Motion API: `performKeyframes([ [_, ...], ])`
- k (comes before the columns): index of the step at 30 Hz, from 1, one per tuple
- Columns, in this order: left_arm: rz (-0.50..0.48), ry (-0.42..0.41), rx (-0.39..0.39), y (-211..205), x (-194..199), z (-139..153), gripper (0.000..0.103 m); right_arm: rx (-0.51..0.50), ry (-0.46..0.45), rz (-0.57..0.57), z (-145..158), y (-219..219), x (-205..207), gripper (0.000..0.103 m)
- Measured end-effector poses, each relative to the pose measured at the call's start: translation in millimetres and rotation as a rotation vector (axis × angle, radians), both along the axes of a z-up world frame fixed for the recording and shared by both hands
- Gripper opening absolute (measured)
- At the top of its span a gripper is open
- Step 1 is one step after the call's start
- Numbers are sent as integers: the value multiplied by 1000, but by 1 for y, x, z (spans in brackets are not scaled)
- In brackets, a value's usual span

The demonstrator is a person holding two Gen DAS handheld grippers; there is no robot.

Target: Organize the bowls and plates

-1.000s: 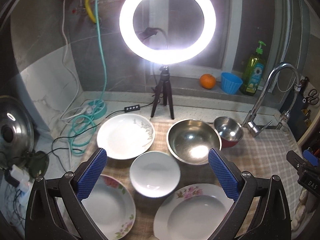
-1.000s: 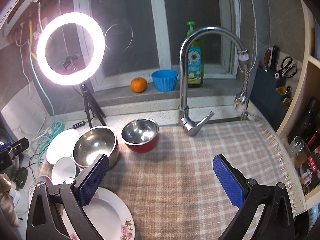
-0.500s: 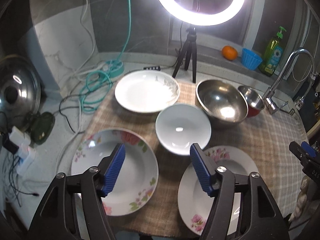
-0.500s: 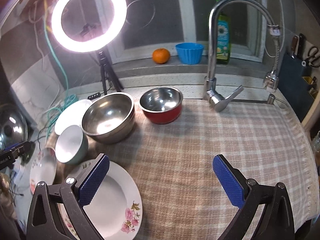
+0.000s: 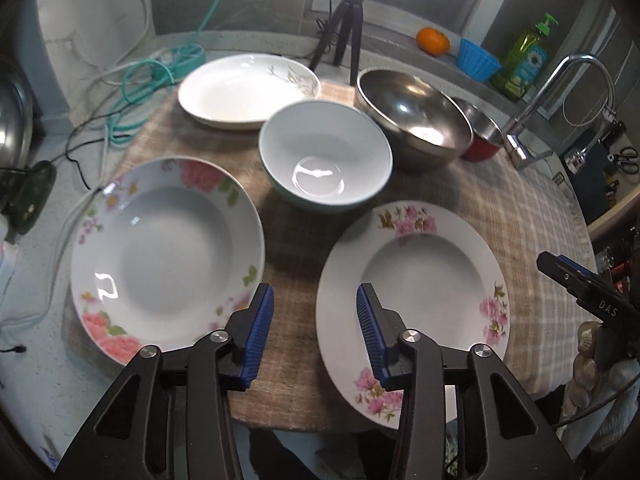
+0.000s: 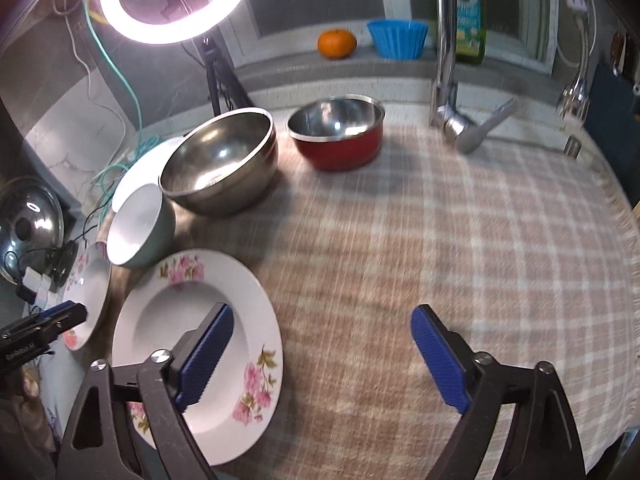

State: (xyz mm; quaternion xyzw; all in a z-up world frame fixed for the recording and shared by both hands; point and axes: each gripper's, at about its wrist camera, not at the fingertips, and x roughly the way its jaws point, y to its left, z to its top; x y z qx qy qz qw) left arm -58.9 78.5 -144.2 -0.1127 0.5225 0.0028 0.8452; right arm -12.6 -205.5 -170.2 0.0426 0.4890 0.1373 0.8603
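Left gripper [image 5: 316, 330], partly open and empty, is held between two floral plates: one [image 5: 168, 252] left, one [image 5: 412, 284] right. Right gripper [image 6: 320, 356], wide open and empty, is nearer the latter.

A: Where does the left wrist view look from?
B: Low and close over the near edge of the surface, facing the window wall.
A: And the right?
B: Further right, angled leftward. Both share the pink-flowered plate [image 5: 412, 304] [image 6: 196, 344] and the steel bowl [image 5: 414, 114] [image 6: 220, 160].
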Motion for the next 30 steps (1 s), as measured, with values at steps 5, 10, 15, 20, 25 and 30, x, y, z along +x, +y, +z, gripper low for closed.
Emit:
performKeyframes([
  [5, -30, 52, -43, -2, 1, -14, 31, 50, 62, 3, -13, -3, 0, 73],
  [10, -28, 94, -73, 1, 6, -25, 29, 101, 128, -2, -27, -5, 1, 65],
  [15, -28, 119, -95, 6, 10, -31, 29, 135, 176, -6, -38, -4, 2, 59],
  [20, -34, 143, -113, 8, 14, -38, 23, 158, 212, -9, -47, -5, 4, 52],
  [25, -35, 148, -133, 10, 15, -39, 23, 197, 247, -6, -52, -5, 5, 41],
  [30, -21, 162, -189, 15, 15, -42, 23, 225, 267, 10, -54, 0, 4, 37],
])
